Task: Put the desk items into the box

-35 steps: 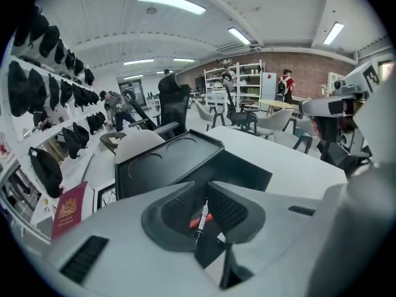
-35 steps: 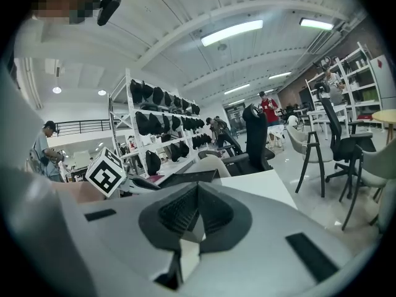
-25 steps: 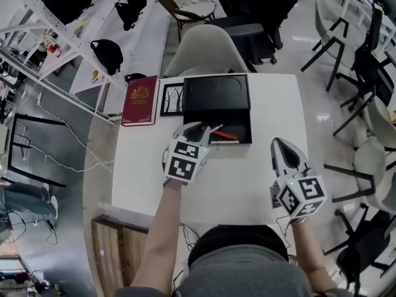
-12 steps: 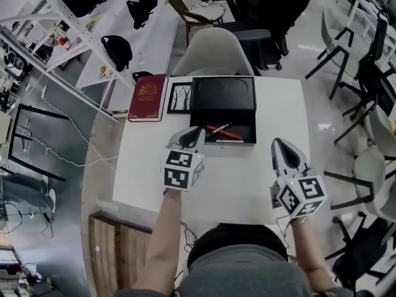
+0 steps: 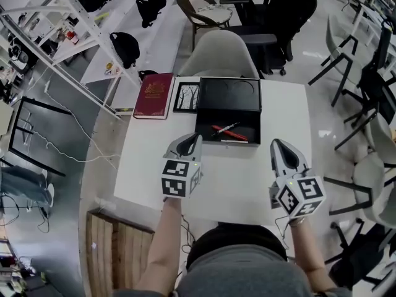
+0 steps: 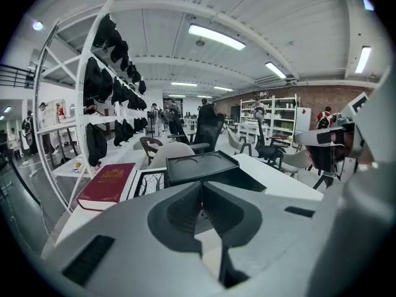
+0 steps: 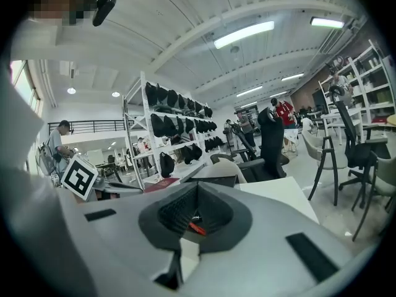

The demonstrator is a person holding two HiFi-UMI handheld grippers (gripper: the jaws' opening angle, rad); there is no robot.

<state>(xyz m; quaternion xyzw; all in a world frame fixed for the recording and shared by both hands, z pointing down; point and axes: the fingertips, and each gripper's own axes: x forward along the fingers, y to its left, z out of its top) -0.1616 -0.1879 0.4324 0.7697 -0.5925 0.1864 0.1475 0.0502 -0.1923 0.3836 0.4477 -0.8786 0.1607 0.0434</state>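
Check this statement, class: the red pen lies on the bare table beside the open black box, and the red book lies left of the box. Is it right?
Not quite. The head view shows the red pen inside the open black box, not on the table beside it. The red book does lie left of the box.

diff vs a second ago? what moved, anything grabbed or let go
Left claw pulled back from the box toward the person, jaws just closing on nothing. Red pen lies in the box, clear of it. Right claw, book and picture stayed put.
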